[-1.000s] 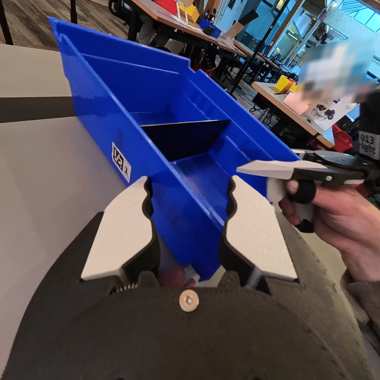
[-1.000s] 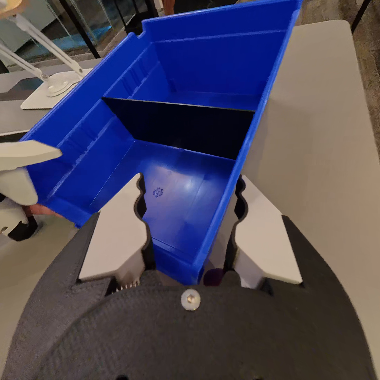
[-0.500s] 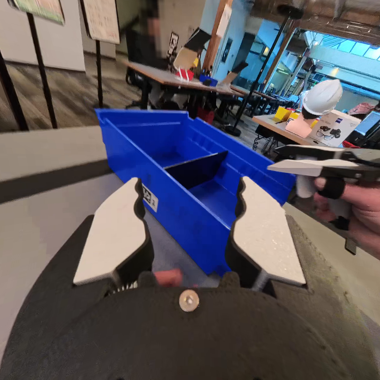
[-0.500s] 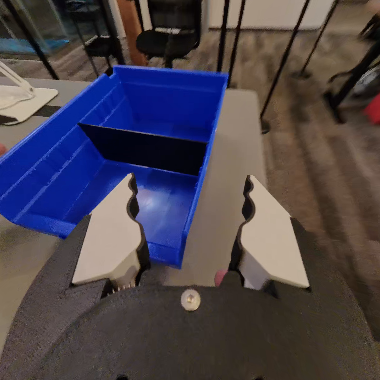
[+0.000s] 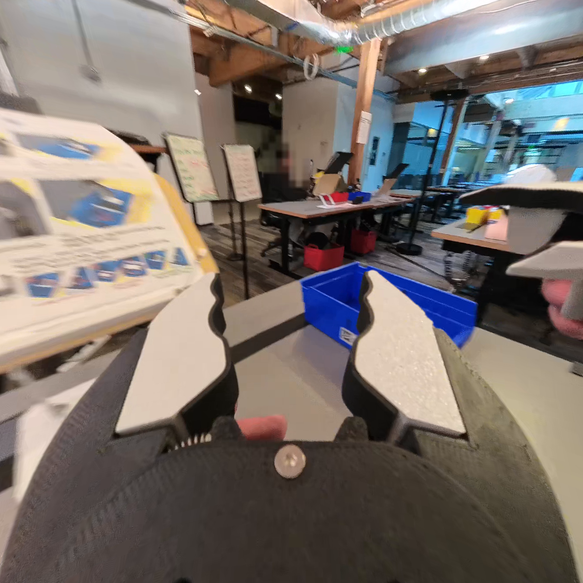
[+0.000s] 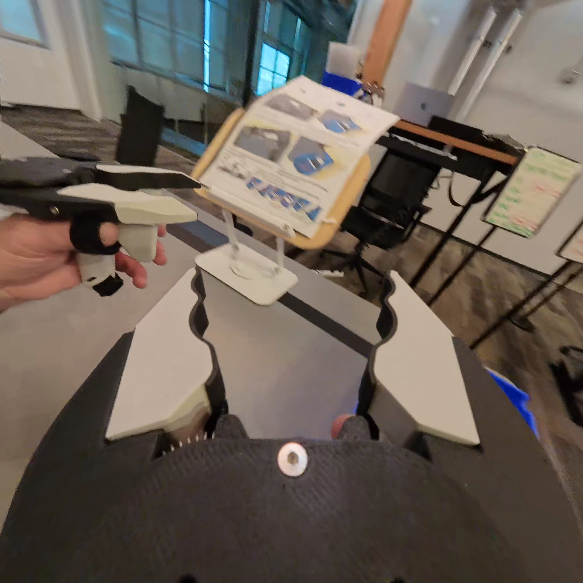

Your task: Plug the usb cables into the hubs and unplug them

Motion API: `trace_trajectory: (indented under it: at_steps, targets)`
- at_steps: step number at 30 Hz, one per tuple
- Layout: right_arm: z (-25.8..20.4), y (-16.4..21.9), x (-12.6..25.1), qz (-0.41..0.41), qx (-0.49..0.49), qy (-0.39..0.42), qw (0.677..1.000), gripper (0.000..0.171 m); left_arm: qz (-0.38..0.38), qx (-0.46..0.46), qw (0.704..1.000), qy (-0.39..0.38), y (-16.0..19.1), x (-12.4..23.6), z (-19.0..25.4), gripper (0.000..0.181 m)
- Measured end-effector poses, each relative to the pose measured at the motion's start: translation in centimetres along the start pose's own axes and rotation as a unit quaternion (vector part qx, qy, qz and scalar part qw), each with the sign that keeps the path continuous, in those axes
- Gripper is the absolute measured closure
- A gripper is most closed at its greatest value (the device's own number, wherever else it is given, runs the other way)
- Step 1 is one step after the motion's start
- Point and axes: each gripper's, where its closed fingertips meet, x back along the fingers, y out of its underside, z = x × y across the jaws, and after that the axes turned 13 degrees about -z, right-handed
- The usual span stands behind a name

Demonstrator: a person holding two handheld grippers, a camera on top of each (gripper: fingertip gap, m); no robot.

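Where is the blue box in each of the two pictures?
Left wrist view: the blue bin sits on the grey table, middle right, partly behind the right-hand finger.
Right wrist view: only a blurry blue corner at the right edge.
Shared landmark: the tilted clipboard stand.

place: open workshop-style office | signs: rows of desks (image 5: 331,206), whiteboards on stands (image 5: 241,172), office chair (image 6: 397,189), bare ceiling ducts (image 5: 378,22), storage bins (image 5: 323,257)

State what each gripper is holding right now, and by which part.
Nothing is held. The left gripper and the right gripper are both open, with only grey table between their fingers.
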Motion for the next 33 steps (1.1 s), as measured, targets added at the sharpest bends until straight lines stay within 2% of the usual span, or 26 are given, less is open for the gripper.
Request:
trace_trajectory:
  at_steps: [5,10,14,21,29,33]
  targets:
    - [-5.3,-6.5,-2.4,0.056,-0.023,-0.067,0.996,0.062,0.039,-0.021,0.997,-0.061,-2.2,6.8,-6.0,0.103]
    - [-8.2,-9.7,-3.4,0.096,-0.035,-0.100,0.990,0.064,0.080,0.002,0.993,-0.091,-4.0,10.8,-10.6,0.108]
    - [-8.8,-11.0,-4.4,0.125,-0.047,-0.114,0.984,0.065,0.092,-0.019,0.991,-0.094,-5.5,11.7,-11.0,0.108]
    - [-8.6,-8.9,-7.4,0.095,-0.041,-0.120,0.987,0.065,0.101,-0.082,0.987,-0.095,-6.3,11.9,-9.0,0.113]
    - [-8.9,-14.6,-6.5,0.131,-0.026,-0.126,0.983,0.063,0.094,-0.100,0.987,-0.086,-6.4,10.9,-8.7,0.112]
    - [-9.0,-14.4,-6.9,0.158,-0.055,-0.136,0.976,0.065,0.091,-0.103,0.987,-0.080,-6.3,10.7,-8.6,0.111]
